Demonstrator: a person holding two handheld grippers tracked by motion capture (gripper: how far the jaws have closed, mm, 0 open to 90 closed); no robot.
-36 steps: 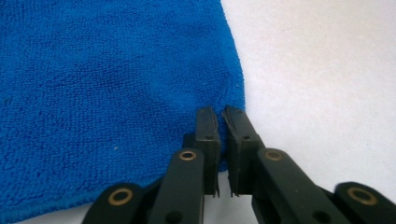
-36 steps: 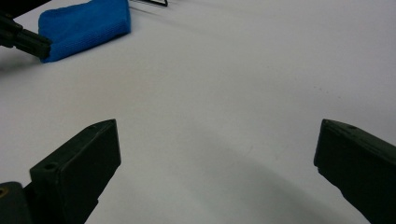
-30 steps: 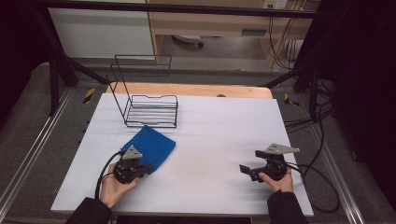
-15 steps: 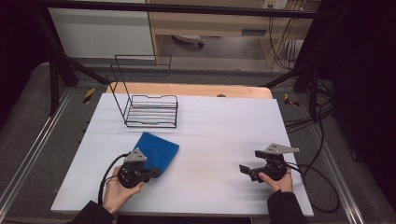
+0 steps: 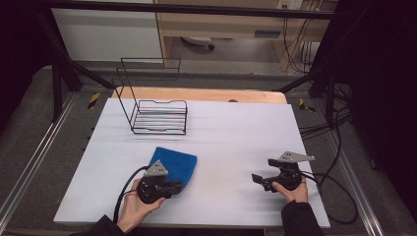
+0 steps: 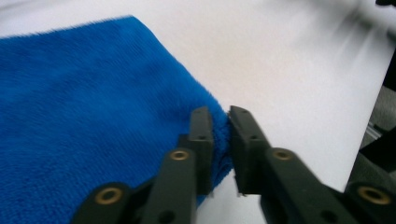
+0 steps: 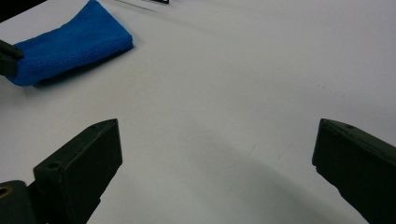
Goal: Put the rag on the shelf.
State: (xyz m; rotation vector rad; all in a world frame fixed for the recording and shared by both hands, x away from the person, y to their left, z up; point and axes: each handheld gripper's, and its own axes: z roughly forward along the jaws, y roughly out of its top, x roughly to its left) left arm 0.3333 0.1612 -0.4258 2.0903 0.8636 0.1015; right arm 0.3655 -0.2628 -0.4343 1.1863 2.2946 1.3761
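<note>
At the near edge of the white table (image 5: 231, 132), a person's two hands come in from below. The left hand (image 5: 132, 209) holds the left gripper (image 5: 176, 186). Its two black jaws are pinched almost together on the near edge of a blue cloth (image 5: 174, 164). In the left gripper view the jaws squeeze the soft folded edge of the cloth (image 6: 93, 121) between them, with just a thin slice of blue in the gap. The left gripper (image 6: 220, 122) sits low, close to the table top. A black cable curls from it back toward the person.

The right hand (image 5: 293, 191) holds the right gripper (image 5: 259, 181) on the other side of the table, well apart from the cloth. Its jaws stand wide open with nothing between them. In the right gripper view there is bare white table between the two black jaws of the right gripper (image 7: 217, 154), and the cloth (image 7: 70, 44) lies far off at the upper left. A grey three-cornered plate sits on top of each gripper.

The cloth lies flat on the table, folded, just past the left gripper.

Farther back on the table stands a black wire rack (image 5: 156, 110) with a tall back. It is well apart from the cloth. Behind the white table top a strip of wood (image 5: 206, 95) shows. Black cables (image 5: 339, 147) hang down past the right side of the table.
</note>
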